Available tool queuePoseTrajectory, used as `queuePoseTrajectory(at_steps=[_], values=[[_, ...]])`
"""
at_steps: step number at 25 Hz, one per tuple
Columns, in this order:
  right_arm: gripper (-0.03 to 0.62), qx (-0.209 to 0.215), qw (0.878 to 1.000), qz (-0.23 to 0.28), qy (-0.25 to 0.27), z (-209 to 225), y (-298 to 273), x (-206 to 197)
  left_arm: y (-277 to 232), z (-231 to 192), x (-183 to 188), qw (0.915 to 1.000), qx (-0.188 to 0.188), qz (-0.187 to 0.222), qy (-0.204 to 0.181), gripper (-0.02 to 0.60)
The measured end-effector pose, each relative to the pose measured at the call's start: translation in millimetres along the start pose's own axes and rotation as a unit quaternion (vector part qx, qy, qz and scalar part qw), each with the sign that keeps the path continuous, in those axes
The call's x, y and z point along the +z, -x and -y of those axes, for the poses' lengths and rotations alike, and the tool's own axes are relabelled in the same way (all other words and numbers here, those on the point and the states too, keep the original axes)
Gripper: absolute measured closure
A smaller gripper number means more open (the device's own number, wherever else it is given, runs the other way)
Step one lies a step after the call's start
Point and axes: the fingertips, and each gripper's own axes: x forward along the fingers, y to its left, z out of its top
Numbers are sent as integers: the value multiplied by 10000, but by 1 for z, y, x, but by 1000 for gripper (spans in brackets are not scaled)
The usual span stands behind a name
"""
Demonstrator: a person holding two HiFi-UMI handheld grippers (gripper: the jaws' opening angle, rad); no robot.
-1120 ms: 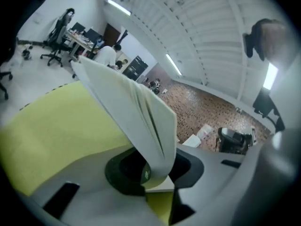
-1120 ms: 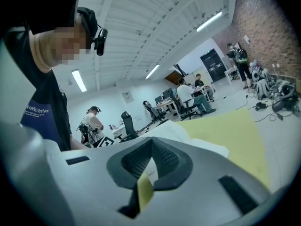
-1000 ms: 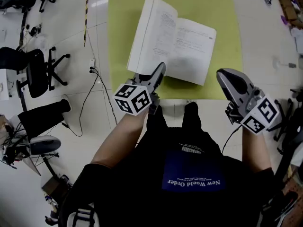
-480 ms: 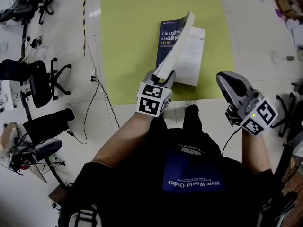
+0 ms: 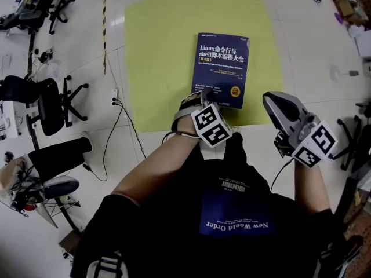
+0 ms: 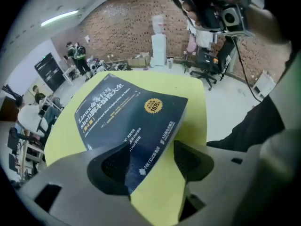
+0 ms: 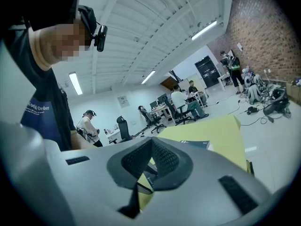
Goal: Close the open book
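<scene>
The dark blue book (image 5: 220, 68) lies shut, front cover up, on the yellow-green mat (image 5: 162, 51). My left gripper (image 5: 200, 98) points steeply down at the book's near edge. Its jaws are opening. In the left gripper view the book's near corner (image 6: 127, 112) lies between the two pads of my left gripper (image 6: 150, 161), and the pads stand apart from it. My right gripper (image 5: 271, 101) hangs off the mat's near right corner, clear of the book. In the right gripper view, the pads of my right gripper (image 7: 151, 145) meet with nothing between them, and the book (image 7: 195, 144) shows beyond.
Black office chairs (image 5: 40, 97) stand at the left, with a power strip and cable (image 5: 119, 106) on the white floor beside the mat. My legs reach the mat's near edge. A water dispenser (image 6: 158, 46) stands by the brick wall. People sit at desks (image 7: 183, 102) far off.
The book was open; my left gripper swung the left side over to the right, and the book now lies shut. The left jaws have opened off it. The right gripper hardly moved.
</scene>
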Motion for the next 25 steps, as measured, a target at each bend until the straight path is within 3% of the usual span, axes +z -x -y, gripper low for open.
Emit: queuePoseTrajectory(at_steps=[1,3,5,8,11,13,16,18,20,22,25], values=[[609,7,10000,-3,26,-2,-1,1,1,1,0,9999,-151,9,22,304],[609,0,10000,-19,72,-6,-3,4,7,7,1,9958,-762,196,473,304],[609,-42,10000,-22,52,-8,-2,10,24,15,10,9798,-1513,628,1145,304],[609,-150,9998,103,-12,0,1,35,71,1,44,9396,-2120,1839,1958,304],[609,-187,9992,339,103,4,2,68,139,-36,69,8845,-2275,3267,2431,304],[609,-201,9985,441,261,-1,2,89,191,-66,68,8510,-2086,4018,2660,304],[609,-260,9967,566,517,-15,5,117,268,-107,47,8103,-1500,4858,2913,305],[609,-326,9948,670,689,-25,4,139,322,-130,30,7788,-1102,5385,3022,317],[609,-373,9928,752,860,-36,-1,161,369,-149,11,7492,-596,5794,3152,423],[609,-380,9911,774,1015,-48,-7,177,404,-165,-11,7282,-31,6007,3299,544],[609,-270,9911,747,1070,-60,-22,185,435,-175,-36,7072,422,6177,3415,575]])
